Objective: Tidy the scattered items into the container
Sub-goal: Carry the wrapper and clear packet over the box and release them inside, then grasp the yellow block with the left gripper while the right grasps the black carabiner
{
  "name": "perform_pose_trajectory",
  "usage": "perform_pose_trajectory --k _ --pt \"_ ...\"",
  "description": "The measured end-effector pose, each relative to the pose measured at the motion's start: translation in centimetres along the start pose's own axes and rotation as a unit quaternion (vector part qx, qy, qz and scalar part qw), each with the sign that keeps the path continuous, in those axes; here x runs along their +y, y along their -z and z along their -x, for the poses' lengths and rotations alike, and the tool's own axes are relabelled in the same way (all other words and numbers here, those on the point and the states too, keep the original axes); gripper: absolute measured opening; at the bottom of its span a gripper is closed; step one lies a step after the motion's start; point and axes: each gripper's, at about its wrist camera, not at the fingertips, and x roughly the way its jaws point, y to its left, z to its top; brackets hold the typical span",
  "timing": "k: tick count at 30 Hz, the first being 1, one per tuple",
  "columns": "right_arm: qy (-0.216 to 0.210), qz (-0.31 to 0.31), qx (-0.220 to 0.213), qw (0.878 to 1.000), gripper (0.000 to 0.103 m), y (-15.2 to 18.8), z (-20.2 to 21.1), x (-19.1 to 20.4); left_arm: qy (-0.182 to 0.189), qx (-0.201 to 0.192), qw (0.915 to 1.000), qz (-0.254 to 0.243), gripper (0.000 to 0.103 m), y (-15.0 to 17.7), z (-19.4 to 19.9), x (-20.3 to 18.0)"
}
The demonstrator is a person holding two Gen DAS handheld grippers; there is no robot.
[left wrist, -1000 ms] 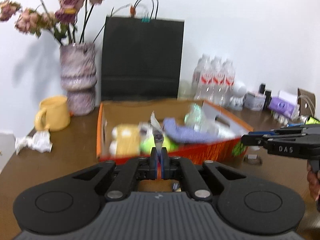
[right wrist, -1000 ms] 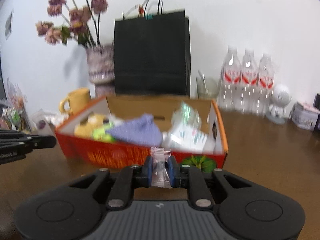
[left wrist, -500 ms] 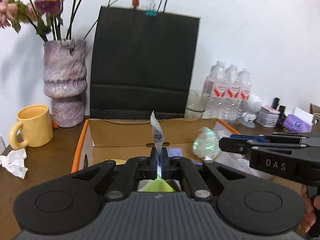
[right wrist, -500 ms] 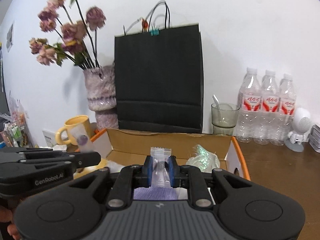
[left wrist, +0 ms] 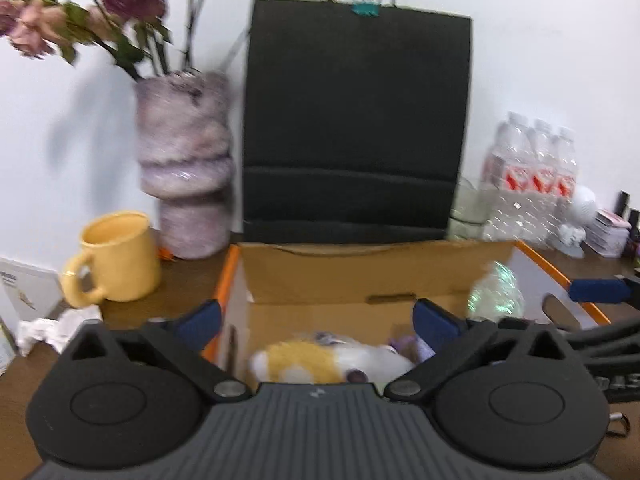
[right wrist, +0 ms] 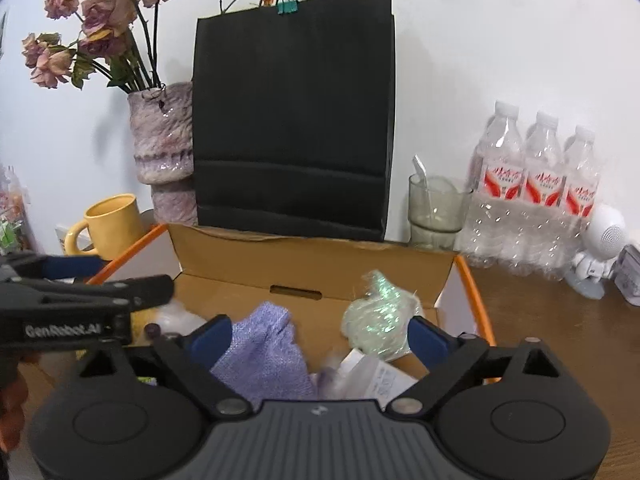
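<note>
The orange-rimmed cardboard box (left wrist: 227,280) lies right below both grippers. My left gripper (left wrist: 316,320) hangs over its left half, jaws opening wide, with nothing between them; beneath it lies a yellow and white soft item (left wrist: 304,364). My right gripper (right wrist: 320,336) hovers over the box (right wrist: 474,308) too, jaws opening, nothing pinched. Under it are a purple cloth (right wrist: 268,356), an iridescent bundle (right wrist: 376,316) and a white packet (right wrist: 376,378). Each gripper shows at the edge of the other's view.
A black paper bag (right wrist: 294,120) stands behind the box. A vase of dried roses (right wrist: 162,136) and a yellow mug (right wrist: 112,222) are at the back left. A glass (right wrist: 434,212), water bottles (right wrist: 536,192) and a white figurine (right wrist: 600,248) are at the right. Crumpled tissue (left wrist: 60,326) lies left.
Both grippers came forward from in front of the box to above it. Each was shut on a small wrapped sweet; now both stand wide and the sweets are gone from the jaws.
</note>
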Motion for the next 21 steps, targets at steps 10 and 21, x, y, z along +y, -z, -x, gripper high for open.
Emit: perform_pose_trajectory --k 10,21 --pt "-0.002 0.001 -0.002 1.0 0.102 0.0 0.4 -0.1 0.009 -0.006 0.9999 0.005 0.103 -0.3 0.9 -0.2" --pt "0.014 -0.006 -0.028 0.999 0.102 2.3 6.6 -2.6 0.024 0.003 0.9997 -0.002 0.103 2.8 6.9 -0.7"
